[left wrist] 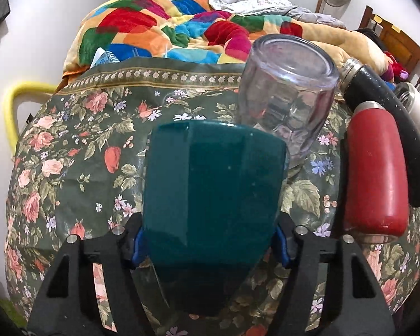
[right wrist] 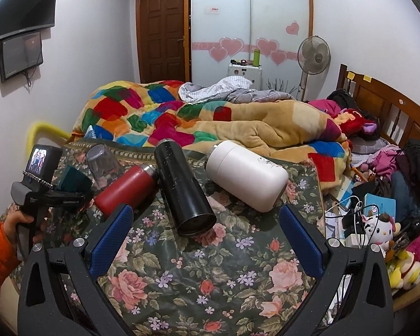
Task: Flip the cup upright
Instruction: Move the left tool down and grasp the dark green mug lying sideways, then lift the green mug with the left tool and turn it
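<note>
My left gripper point(left wrist: 210, 243) is shut on a dark teal cup point(left wrist: 212, 190), its blue pads pressing both sides; the cup fills the middle of the left wrist view and also shows in the right wrist view point(right wrist: 74, 180) at the far left. A clear glass cup point(left wrist: 285, 103) stands upside down just behind it, seen also in the right wrist view point(right wrist: 102, 162). My right gripper point(right wrist: 205, 238) is open and empty above the floral cloth point(right wrist: 198, 274), its fingers apart in front of the black bottle point(right wrist: 182, 190).
A red bottle point(left wrist: 375, 168), the black bottle point(left wrist: 400, 128) and a white bottle point(right wrist: 246, 173) lie on their sides on the cloth. A colourful blanket point(right wrist: 182, 114) lies behind. Clutter and toys point(right wrist: 378, 224) sit to the right.
</note>
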